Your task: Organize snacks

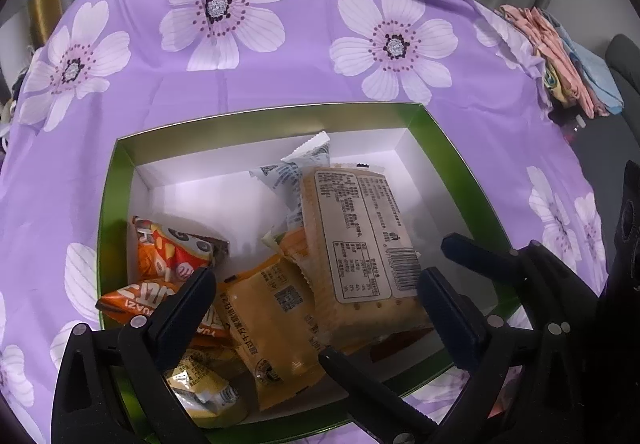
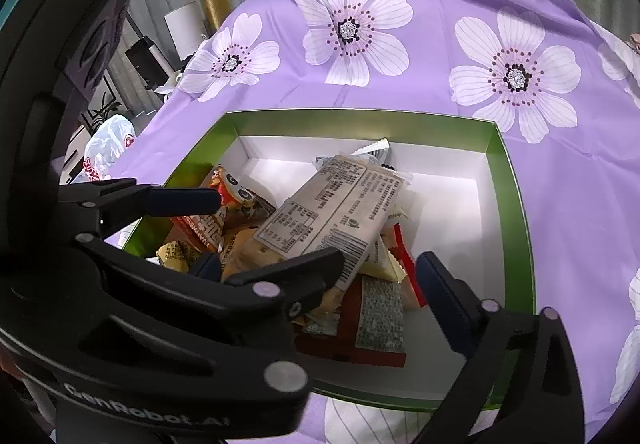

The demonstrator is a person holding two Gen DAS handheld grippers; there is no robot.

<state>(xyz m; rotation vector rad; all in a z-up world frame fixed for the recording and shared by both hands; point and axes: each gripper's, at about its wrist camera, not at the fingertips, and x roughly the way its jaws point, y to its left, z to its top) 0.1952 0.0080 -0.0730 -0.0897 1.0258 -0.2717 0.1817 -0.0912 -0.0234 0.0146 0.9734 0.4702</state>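
Your left hand-held gripper (image 1: 316,276) stands wide over the near half of the green box (image 1: 105,204), gripping nothing, its fingers either side of the long cracker pack (image 1: 356,236) without pressing on it. Your right hand-held gripper (image 2: 376,264) hangs just as wide at the lower centre of its frame, also holding nothing. The cracker pack lies label-up on the pile, slanting toward the box's far wall. Judge it light but brittle: take it across its narrow width near the middle, with a gentle squeeze. The orange packets (image 1: 168,256) at lower left, the yellow packet (image 1: 276,320) beside them and the white sachet (image 1: 296,168) behind look soft, slick and crinkly; pinch them at a sealed edge. The box sits on the purple flowered cloth (image 1: 280,80) covering the surface.
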